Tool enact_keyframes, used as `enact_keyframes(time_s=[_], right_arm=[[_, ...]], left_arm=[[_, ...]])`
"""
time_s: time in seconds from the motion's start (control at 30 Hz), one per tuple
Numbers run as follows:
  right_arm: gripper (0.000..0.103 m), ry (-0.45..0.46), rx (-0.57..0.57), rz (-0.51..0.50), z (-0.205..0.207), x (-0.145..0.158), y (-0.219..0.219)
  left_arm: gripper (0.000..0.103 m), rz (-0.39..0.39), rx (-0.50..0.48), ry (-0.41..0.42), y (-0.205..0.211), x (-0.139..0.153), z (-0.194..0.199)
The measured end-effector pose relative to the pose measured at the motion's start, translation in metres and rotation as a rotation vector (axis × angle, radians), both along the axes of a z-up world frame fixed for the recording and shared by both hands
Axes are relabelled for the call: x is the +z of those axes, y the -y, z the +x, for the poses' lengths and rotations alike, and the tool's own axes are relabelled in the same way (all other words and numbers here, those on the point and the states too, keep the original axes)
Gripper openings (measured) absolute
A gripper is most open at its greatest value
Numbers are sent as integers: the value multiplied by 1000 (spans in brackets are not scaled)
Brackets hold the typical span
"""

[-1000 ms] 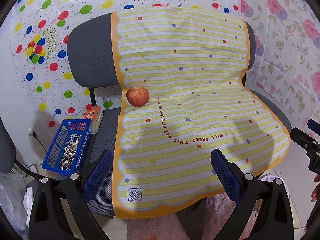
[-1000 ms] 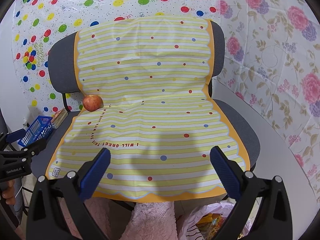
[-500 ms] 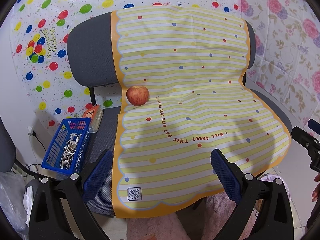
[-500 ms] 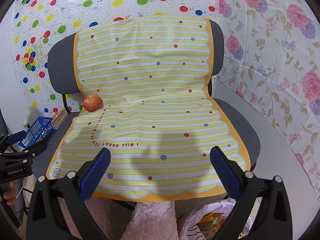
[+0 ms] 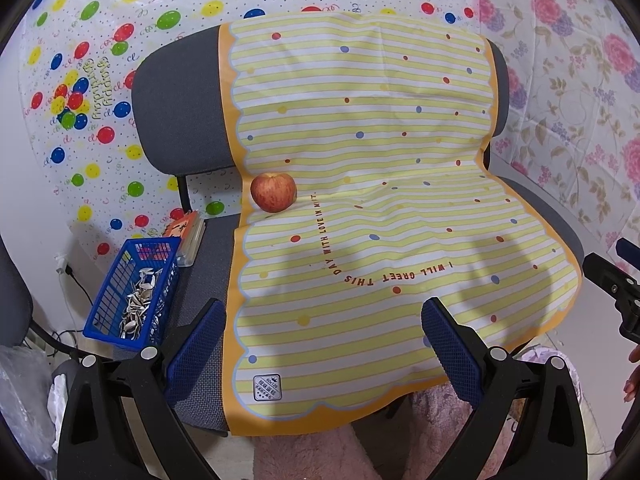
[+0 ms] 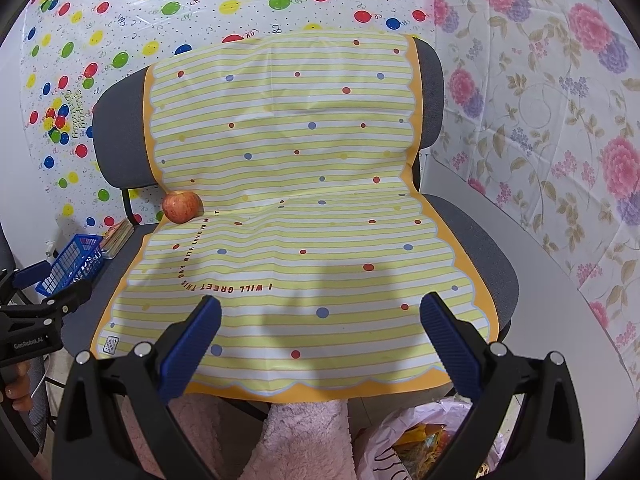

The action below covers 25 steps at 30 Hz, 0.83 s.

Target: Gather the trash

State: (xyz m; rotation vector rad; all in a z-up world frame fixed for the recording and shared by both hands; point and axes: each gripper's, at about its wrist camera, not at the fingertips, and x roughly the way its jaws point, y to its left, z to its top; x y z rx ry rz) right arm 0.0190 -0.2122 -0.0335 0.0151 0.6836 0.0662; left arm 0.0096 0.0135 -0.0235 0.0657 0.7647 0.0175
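A blue plastic basket [image 5: 134, 290] full of pale seed shells stands on the grey chair seat at the left; it also shows in the right wrist view [image 6: 72, 266]. A red apple [image 5: 273, 192] sits on the yellow striped mat [image 5: 360, 200] where seat meets backrest, and shows in the right wrist view [image 6: 181, 206]. My left gripper [image 5: 322, 344] is open and empty above the mat's front edge. My right gripper [image 6: 320, 340] is open and empty over the mat's front. A pink plastic bag [image 6: 424, 436] with wrappers lies on the floor below the right gripper.
A grey office chair [image 5: 180, 100] carries the mat. A small orange box [image 5: 188, 232] lies behind the basket. A pink fluffy rug [image 6: 296, 436] lies under the chair front. Patterned sheets cover the walls. A clear bag [image 5: 24, 392] sits at far left.
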Motion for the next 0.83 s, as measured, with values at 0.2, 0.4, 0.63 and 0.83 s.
enact_keyframes(time_s=[0.2, 0.4, 0.63, 0.83], right_arm=[[97, -1, -2, 2, 0, -1, 1], [97, -2, -8, 6, 0, -1, 2], [97, -9, -7, 3, 3, -3, 2], [97, -28, -4, 6, 17, -10, 1]], left_arm=[[97, 4, -3, 1, 2, 0, -2], [97, 0, -12, 9, 2, 3, -1], [97, 11, -18, 20, 5, 3, 4], [97, 41, 1, 8, 7, -3, 14]])
